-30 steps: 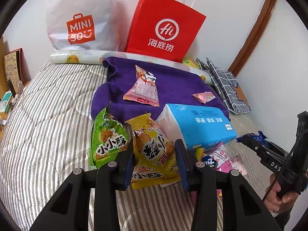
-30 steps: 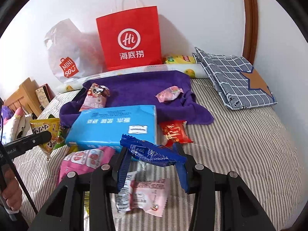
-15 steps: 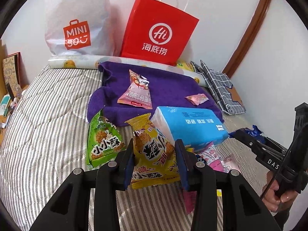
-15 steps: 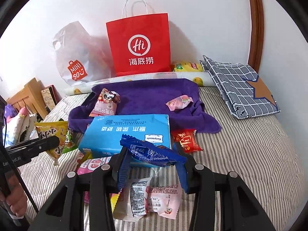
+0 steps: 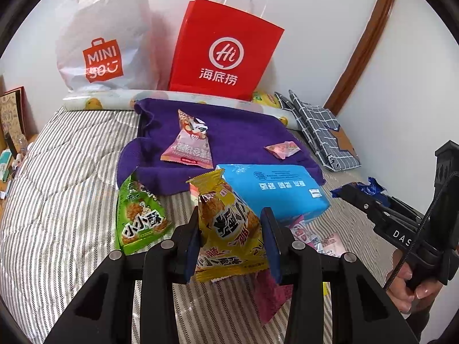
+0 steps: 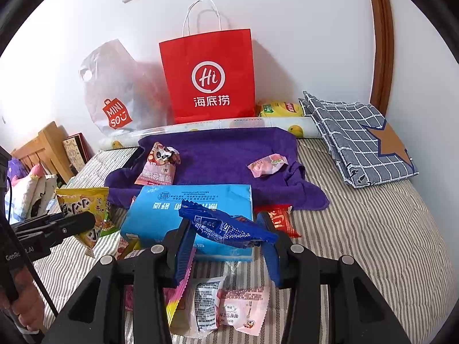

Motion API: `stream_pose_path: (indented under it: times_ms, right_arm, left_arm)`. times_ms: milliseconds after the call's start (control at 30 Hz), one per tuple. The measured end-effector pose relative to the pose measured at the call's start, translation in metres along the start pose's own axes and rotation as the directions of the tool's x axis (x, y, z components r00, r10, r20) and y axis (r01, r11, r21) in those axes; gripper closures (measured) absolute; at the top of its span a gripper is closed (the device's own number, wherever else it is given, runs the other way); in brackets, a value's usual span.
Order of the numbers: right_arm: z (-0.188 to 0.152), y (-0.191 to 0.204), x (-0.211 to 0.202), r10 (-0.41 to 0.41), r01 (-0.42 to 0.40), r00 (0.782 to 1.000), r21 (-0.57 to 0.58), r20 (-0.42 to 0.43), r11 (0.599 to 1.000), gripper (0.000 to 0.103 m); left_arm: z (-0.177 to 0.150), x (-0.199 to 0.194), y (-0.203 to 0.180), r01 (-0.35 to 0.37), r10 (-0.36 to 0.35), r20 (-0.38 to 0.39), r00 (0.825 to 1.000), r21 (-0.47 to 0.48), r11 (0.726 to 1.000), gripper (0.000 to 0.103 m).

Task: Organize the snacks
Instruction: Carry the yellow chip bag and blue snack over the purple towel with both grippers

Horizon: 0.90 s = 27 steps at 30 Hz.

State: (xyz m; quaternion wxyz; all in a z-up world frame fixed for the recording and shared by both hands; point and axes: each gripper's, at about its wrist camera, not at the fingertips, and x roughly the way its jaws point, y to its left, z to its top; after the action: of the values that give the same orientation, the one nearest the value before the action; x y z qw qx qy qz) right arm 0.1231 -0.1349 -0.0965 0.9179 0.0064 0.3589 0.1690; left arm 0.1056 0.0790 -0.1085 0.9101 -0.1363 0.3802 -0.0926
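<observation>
The left gripper (image 5: pixel 231 240) has its fingers clamped on the yellow snack bag (image 5: pixel 229 229), held above the bed (image 5: pixel 57 172); the right gripper (image 6: pixel 226 239) pinches the blue wrapper (image 6: pixel 226 226). Both look light, crinkly and slippery; a mid-body pinch probably suits. The purple towel (image 5: pixel 229 137) lies at twelve o'clock.

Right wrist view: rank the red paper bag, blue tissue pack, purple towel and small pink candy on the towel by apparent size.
1. Purple towel and red paper bag: look alike, no ranking.
2. Blue tissue pack, though nearer the camera.
3. Small pink candy.
</observation>
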Motion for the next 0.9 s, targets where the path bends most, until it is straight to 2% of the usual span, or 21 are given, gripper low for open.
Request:
stream_pose_path:
  times_ms: [900]
  right_arm:
    - [0.01,-0.011,0.004,0.021,-0.022,1.0,0.019,0.015,1.0,0.061]
  left_arm:
    - [0.012,0.012,-0.021,0.014,-0.014,-0.011,1.0,0.03,0.999,0.064]
